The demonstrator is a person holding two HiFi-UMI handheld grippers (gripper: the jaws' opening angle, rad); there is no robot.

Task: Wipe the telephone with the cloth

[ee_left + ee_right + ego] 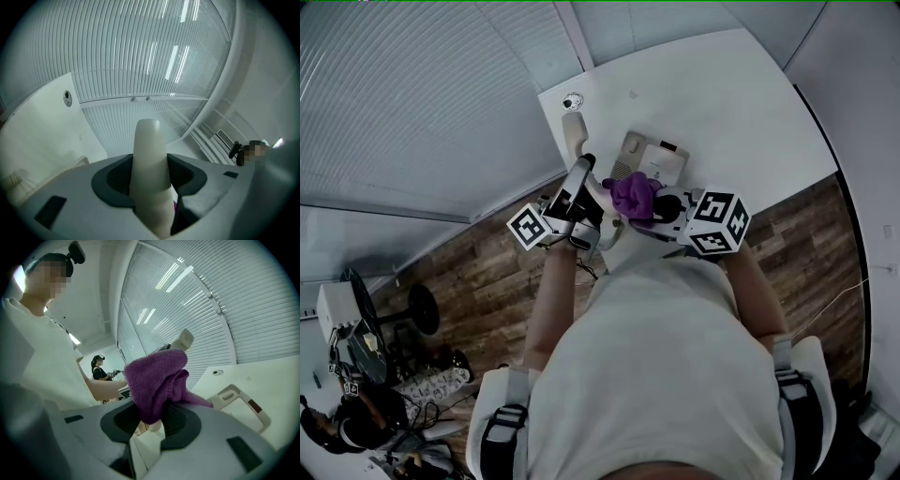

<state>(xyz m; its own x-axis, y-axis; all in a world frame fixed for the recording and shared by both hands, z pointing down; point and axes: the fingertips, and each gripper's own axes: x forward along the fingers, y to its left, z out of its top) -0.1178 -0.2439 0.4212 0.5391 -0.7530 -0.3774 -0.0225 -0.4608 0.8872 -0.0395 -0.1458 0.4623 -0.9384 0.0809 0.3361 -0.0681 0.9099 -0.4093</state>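
Note:
A cream telephone handset [573,134] is held up off the white table [741,103], and my left gripper [584,171] is shut on it. In the left gripper view the handset [149,159] stands up between the jaws of the left gripper [150,187], its tip toward the window blinds. The telephone base [654,157] lies on the table just beyond. My right gripper [654,208] is shut on a bunched purple cloth [632,196], close to the right of the handset's lower part. The cloth [157,378] fills the right gripper [152,420]; the handset [183,340] and base [240,401] show behind it.
A small round fitting [572,101] sits in the table near its far left corner. Window blinds [422,94] run along the left. The table's near edge meets wooden floor [806,225]. Another person [98,367] stands far off in the room.

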